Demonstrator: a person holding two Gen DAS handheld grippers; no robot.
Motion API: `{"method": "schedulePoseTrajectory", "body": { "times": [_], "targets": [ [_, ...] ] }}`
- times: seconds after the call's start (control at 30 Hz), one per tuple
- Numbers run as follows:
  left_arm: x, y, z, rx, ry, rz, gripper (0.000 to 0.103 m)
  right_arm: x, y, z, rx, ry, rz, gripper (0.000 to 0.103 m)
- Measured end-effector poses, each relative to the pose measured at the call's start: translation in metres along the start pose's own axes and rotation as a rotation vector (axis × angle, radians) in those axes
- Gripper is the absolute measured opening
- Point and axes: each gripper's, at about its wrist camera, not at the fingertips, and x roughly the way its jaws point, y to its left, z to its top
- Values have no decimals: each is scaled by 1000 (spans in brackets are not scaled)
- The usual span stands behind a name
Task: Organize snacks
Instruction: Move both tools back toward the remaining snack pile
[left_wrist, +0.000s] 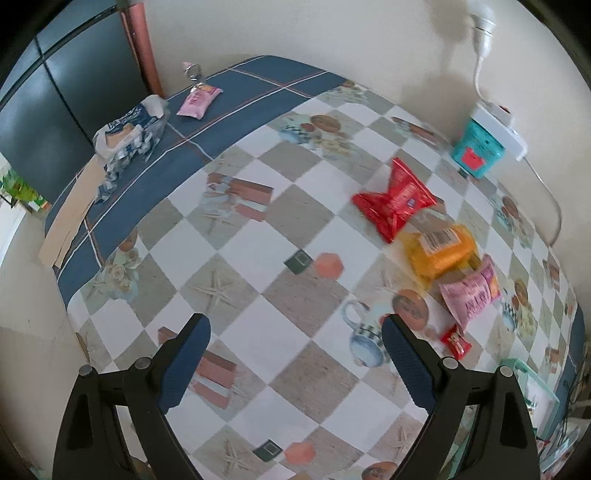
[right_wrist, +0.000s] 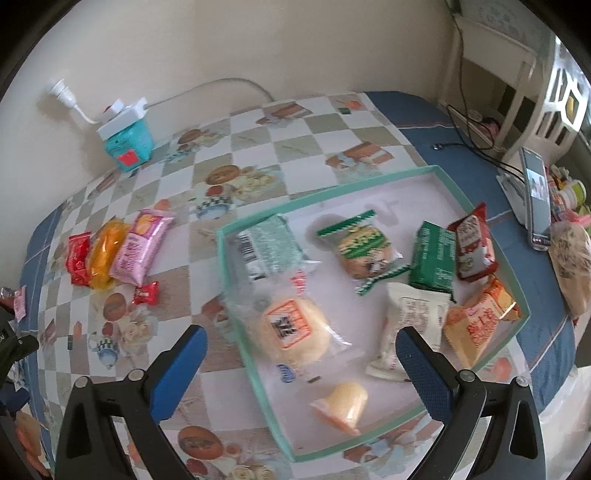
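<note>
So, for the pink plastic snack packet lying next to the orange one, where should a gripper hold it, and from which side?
Grip the pink plastic snack packet across its narrow width at the puffy middle, coming from above. It lies flat on the table with the orange packet against one long side, so I would slip one finger into that seam; the crimped ends look too thin.
</note>
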Motion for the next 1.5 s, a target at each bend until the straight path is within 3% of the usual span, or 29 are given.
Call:
{"method": "schedulePoseTrajectory", "body": {
  "times": [0.83, 1.3, 1.5],
  "targets": [
    [28, 54, 31, -72, 28, 24, 94, 7, 82, -8, -108, -21, 65, 103],
    [39, 20, 49, 9, 38, -66, 94, 16, 80, 22, -25, -70, 172, 103],
    [41, 0, 57, 32, 17, -119, 94, 29, 92, 32, -48, -55, 175, 103]
  ]
}}
